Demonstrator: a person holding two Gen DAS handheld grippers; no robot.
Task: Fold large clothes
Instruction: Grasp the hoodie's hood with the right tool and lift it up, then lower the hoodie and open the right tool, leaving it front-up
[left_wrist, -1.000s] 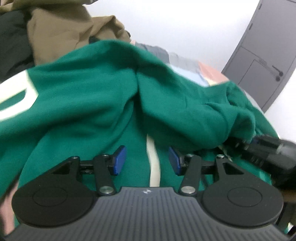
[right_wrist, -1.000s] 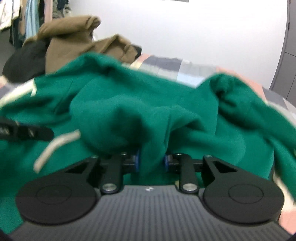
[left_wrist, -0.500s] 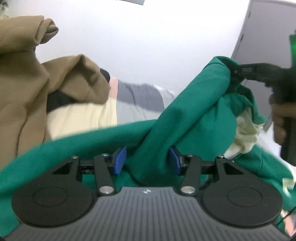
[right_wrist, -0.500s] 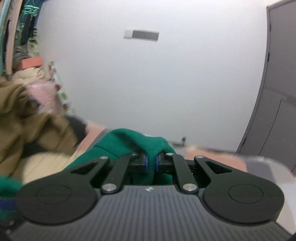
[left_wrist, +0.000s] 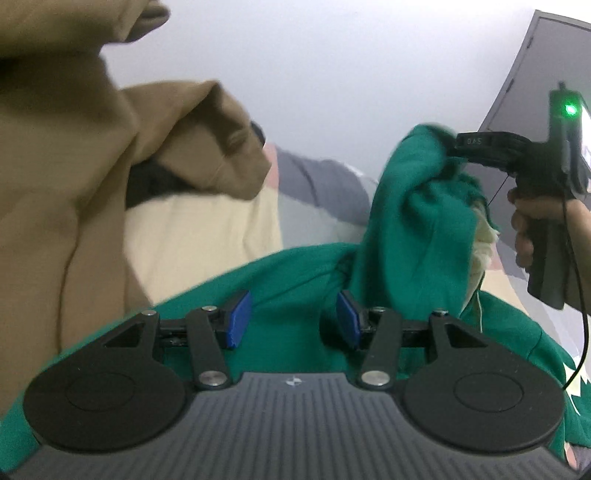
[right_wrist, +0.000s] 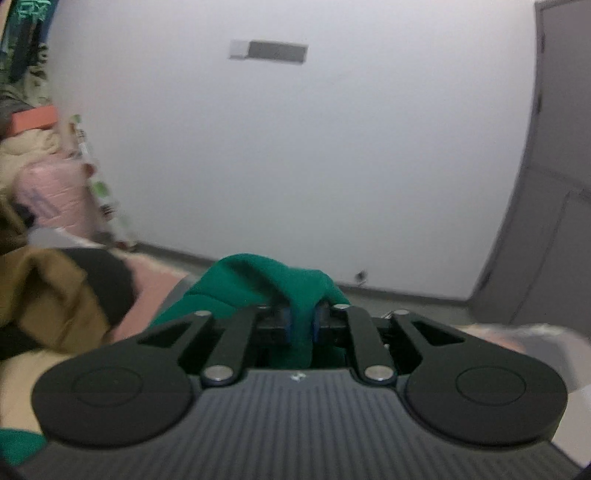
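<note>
Folding barely begun: green sweatshirt (left_wrist: 413, 221) bunched, lifted centre-right. Right gripper (right_wrist: 301, 325), jaws just eased apart, pinches fabric. Left gripper (left_wrist: 293, 319) half open; grip uncertain.

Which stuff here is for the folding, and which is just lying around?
For the folding:
- green sweatshirt
- right tool, its jaws just eased wider with a bunch of green cloth between them
- left tool, open, green cloth lying between its pads

Just lying around:
- brown garment
- black garment
- pink bundle
</note>
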